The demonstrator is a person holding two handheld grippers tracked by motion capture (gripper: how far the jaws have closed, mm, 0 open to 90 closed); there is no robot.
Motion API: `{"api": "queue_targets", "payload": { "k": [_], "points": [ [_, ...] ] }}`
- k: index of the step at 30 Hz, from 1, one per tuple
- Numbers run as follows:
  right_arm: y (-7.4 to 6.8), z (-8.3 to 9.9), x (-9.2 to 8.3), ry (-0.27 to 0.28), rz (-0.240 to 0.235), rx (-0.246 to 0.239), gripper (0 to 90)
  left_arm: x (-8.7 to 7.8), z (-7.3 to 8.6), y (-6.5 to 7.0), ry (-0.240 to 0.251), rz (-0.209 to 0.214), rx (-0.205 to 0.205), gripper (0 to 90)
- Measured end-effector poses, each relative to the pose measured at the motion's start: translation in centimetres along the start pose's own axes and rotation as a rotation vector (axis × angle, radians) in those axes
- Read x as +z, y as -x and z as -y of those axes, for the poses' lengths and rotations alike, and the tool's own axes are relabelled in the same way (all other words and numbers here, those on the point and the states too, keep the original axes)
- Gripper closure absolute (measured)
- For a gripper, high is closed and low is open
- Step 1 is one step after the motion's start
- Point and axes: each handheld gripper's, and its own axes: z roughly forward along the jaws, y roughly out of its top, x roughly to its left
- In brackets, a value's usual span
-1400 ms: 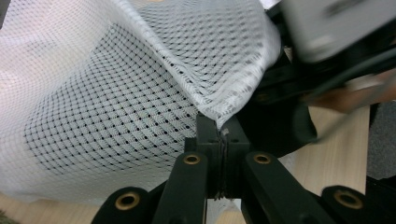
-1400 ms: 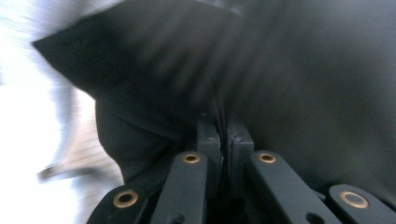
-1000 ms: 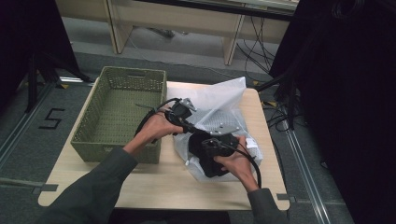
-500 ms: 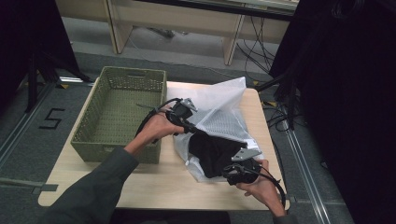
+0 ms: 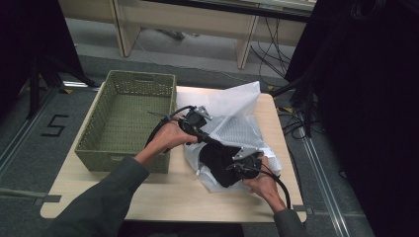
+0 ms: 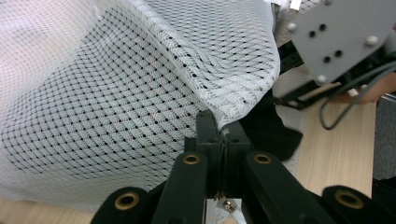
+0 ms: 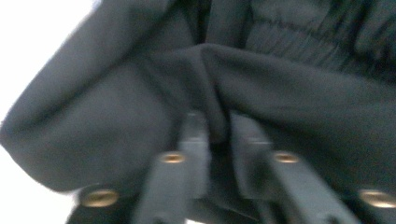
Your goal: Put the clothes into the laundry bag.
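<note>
A white mesh bag (image 5: 232, 111) lies on the wooden table (image 5: 148, 197) with a black garment (image 5: 217, 160) showing at its mouth. My left gripper (image 5: 205, 139) is shut on the bag's edge (image 6: 233, 100) and holds it lifted; its jaws (image 6: 219, 128) meet on the mesh. My right gripper (image 5: 238, 165) sits at the garment's near side. Its jaws have just been closing, and a fold of the black garment (image 7: 280, 93) is pinched between the fingertips of the right gripper (image 7: 215, 128). The right gripper's grey plate (image 6: 336, 37) shows beyond the mesh.
A green woven basket (image 5: 141, 75) stands on the left half of the table, touching the left forearm's side. Cables trail from both grippers. Black curtains hang at the right, and floor rails run beside the table.
The right gripper drew back toward the table's front right, then came in again to the black garment. The left gripper and the lifted bag edge have stayed put.
</note>
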Motion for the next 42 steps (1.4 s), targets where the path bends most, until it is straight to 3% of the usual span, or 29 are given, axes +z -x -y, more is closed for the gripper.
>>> {"api": "queue_targets", "payload": {
  "k": [1,3,5,9,10,11,12,13,15,18,20,23,24,27,28,30,32,35,38,42],
  "points": [
    [-0.2,-0.2,0.5,0.042,0.018,0.008,86.2,0.0,0.0,0.0,0.001,0.001,-0.004,88.4],
    [-0.4,-0.8,0.2,-0.006,0.007,-0.014,87.5,0.0,0.0,0.1,-0.001,0.008,-0.014,88.5],
    [-0.7,-1.7,0.3,0.024,0.023,-0.03,88.0,0.0,-0.1,0.2,0.006,0.01,-0.016,88.5],
    [-0.1,-4.4,0.5,0.161,0.091,0.036,88.1,0.0,-0.2,0.2,0.0,0.009,0.003,88.5],
    [0.3,-4.8,0.7,0.181,0.1,0.028,88.1,0.1,-0.2,0.2,-0.007,0.01,0.008,88.5],
    [0.5,-5.5,1.0,0.212,0.116,0.086,88.0,0.1,-0.2,0.2,-0.003,0.006,-0.01,88.5],
    [0.8,-6.0,1.5,0.232,0.132,0.082,88.0,0.2,-0.2,0.2,-0.005,0.004,-0.01,88.4],
    [1.1,-6.3,2.0,0.22,0.121,0.054,87.9,0.1,-0.1,0.1,-0.011,0.004,-0.006,88.4],
    [0.8,-6.4,3.2,0.181,0.137,0.088,86.9,0.1,0.0,0.0,-0.011,-0.004,-0.008,88.2],
    [0.8,-6.3,3.2,0.18,0.135,0.083,81.1,0.1,0.2,-0.1,-0.025,-0.009,-0.001,87.9],
    [0.5,-6.2,2.5,0.161,0.108,0.116,67.2,0.2,0.4,-0.1,-0.019,-0.013,-0.013,87.0],
    [0.2,-5.7,0.8,0.156,0.103,0.096,57.1,0.3,0.6,-0.1,-0.028,-0.024,-0.014,85.5],
    [0.2,-5.5,0.3,0.148,0.085,0.113,54.7,0.5,0.8,0.0,-0.028,-0.027,-0.01,85.1],
    [0.0,-4.5,-1.6,0.154,0.06,0.144,46.7,0.6,1.0,0.3,-0.032,-0.053,-0.006,79.4],
    [-0.1,-4.3,-2.0,0.154,0.055,0.157,46.0,0.4,1.1,0.3,-0.05,-0.058,0.016,77.3],
    [-0.1,-3.3,-2.8,0.15,0.051,0.156,44.4,0.2,1.2,0.8,-0.035,-0.076,0.002,64.8],
    [-0.1,-2.5,-3.2,0.15,0.05,0.169,43.3,-0.4,1.6,2.0,0.013,-0.129,0.006,59.5],
    [0.1,-1.6,-3.8,0.146,0.045,0.186,42.3,-1.5,2.2,3.3,0.069,-0.17,0.0,47.1],
    [0.1,-1.0,-4.5,0.155,0.048,0.202,41.5,-2.4,3.6,5.2,0.104,-0.167,0.017,44.3],
    [-0.1,-0.2,-5.0,0.163,0.046,0.206,41.2,-1.4,6.3,7.1,0.121,-0.124,-0.041,43.4]
  ]
}}
